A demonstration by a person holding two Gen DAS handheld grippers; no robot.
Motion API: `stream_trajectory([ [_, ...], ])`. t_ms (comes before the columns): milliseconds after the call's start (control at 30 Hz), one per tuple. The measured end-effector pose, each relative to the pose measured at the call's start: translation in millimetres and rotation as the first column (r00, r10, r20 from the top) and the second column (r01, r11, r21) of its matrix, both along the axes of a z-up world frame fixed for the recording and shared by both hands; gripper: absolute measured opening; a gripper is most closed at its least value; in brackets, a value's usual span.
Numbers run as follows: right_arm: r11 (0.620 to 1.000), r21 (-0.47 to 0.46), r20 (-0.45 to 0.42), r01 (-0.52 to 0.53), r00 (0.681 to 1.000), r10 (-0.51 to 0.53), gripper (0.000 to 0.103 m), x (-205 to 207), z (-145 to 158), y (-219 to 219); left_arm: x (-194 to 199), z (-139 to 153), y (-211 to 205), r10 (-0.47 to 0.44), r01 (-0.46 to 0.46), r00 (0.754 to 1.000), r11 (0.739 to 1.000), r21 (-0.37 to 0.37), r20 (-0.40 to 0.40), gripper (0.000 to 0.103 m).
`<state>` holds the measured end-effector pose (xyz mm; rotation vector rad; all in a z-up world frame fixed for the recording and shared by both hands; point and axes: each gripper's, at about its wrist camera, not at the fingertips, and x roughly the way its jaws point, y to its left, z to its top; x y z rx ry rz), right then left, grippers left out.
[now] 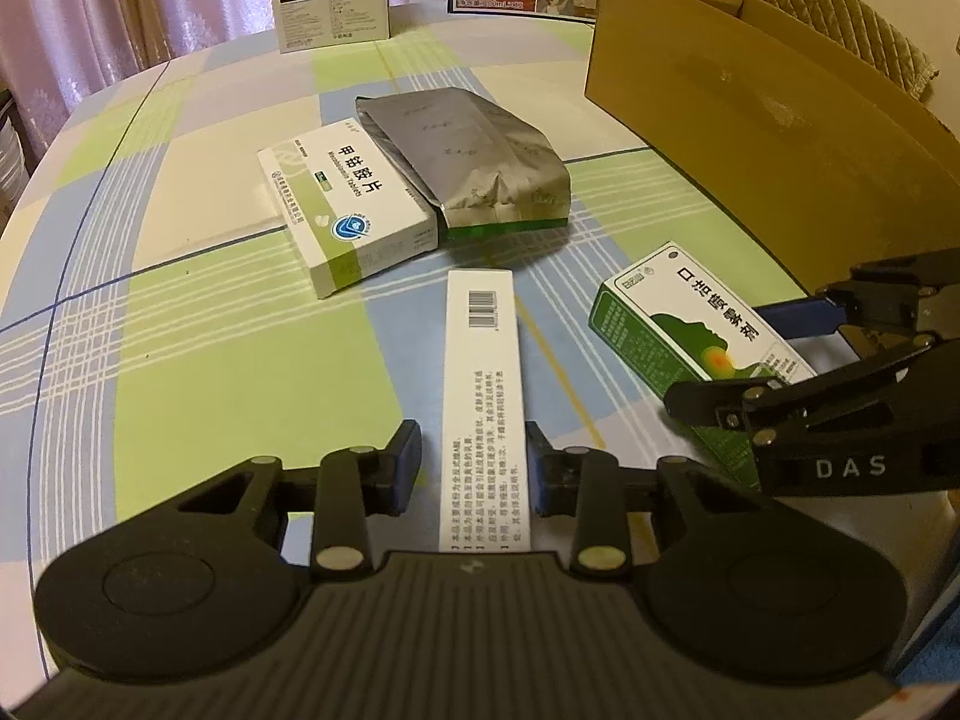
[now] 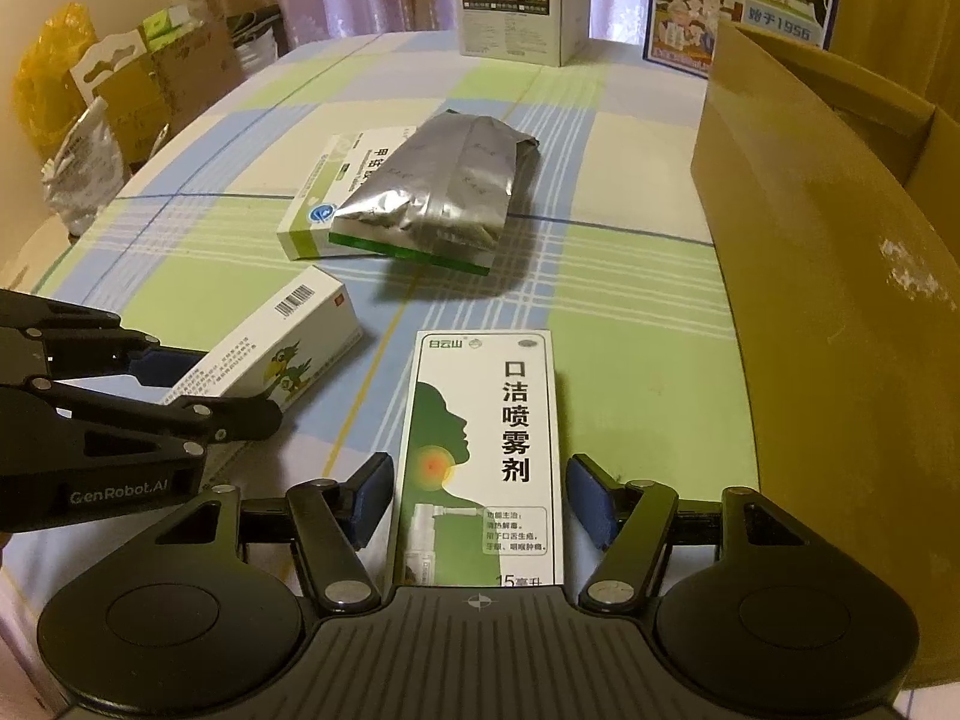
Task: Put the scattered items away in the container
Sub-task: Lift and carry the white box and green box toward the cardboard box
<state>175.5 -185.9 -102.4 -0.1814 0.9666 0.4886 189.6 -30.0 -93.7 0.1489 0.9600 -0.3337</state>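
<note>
Straddled, fingers wide, for lifting toward the cardboard box (image 2: pixel 840 252): barcode carton (image 1: pixel 483 396) by left gripper (image 1: pixel 474 468), spray carton (image 2: pixel 480 450) by right gripper (image 2: pixel 477 495).

Left gripper (image 1: pixel 474 462): matte black body, ribbed centre plate, two round side discs, silver pivot screws, dark blue pads on the fingers (image 1: pixel 405 459). Seen from the right wrist, its side reads "GenRobot.AI" in white. Right gripper (image 2: pixel 477 495): same black build, blue-padded fingers (image 2: pixel 585 495); "DAS" lettering on its flank.
</note>
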Motion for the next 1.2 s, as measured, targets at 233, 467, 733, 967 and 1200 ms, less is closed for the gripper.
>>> stream_trajectory([
  [233,0.999,-0.040,0.005,-0.012,1.000,0.013,0.053,-1.6,-4.6,5.2,-2.0,-0.1,-2.3,-0.004,0.004,1.000,1.000,0.008,0.010,0.022],
  [467,1.000,-0.003,0.052,0.008,0.999,-0.007,0.052,-3.7,4.7,2.0,-9.8,8.7,-1.7,0.005,-0.005,0.999,1.000,-0.007,0.035,0.021],
  [733,0.996,0.077,0.116,0.037,0.992,-0.046,0.052,-6.8,26.8,-6.2,-17.2,28.1,-2.8,0.033,-0.031,0.997,0.999,-0.028,0.068,0.021],
  [967,0.990,0.133,0.162,0.057,0.984,-0.078,0.053,-17.5,65.2,-15.7,-34.1,58.3,-9.3,0.046,-0.040,0.993,0.998,-0.055,0.106,0.021],
  [1200,0.984,0.164,0.225,0.067,0.969,-0.104,0.053,-33.1,107.1,-34.9,-53.8,95.0,-24.4,0.035,-0.025,0.987,0.998,-0.064,0.154,0.021],
])
